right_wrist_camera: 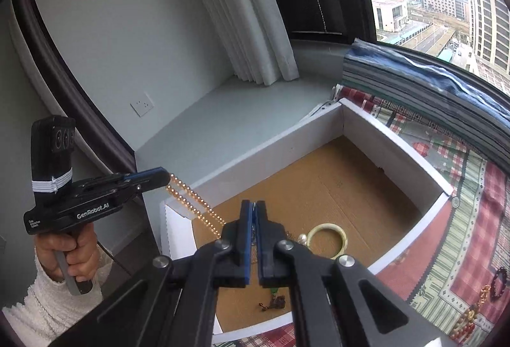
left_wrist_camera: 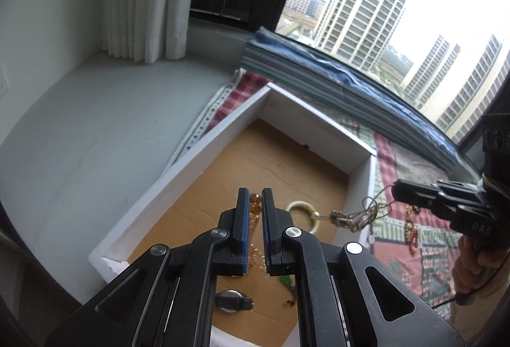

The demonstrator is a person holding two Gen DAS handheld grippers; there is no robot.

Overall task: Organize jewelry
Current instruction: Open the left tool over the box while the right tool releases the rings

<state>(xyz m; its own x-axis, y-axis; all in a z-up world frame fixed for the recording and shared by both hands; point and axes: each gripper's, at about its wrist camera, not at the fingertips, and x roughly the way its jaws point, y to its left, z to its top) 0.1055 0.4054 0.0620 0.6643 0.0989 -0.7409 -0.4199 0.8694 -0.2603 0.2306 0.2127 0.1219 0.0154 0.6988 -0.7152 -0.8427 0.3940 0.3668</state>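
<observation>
1. Left gripper (left_wrist_camera: 255, 203): jaws nipped on amber bead strand (right_wrist_camera: 191, 203), trailing into white cardboard-floored box (right_wrist_camera: 255, 149).
2. Right gripper (right_wrist_camera: 254, 213): clamping thin wire chain (left_wrist_camera: 366, 213), silver clasp dangling over box.
3. Both light, limp, tangle-prone; take hold near ends.

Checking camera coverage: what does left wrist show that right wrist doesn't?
Left wrist only: watch on the box floor, and the silver chain dangling from the right gripper.
Right wrist only: wall outlet, and the left gripper holding the amber bead strand.
Both: white box, pale bangle, patterned cloth.
</observation>
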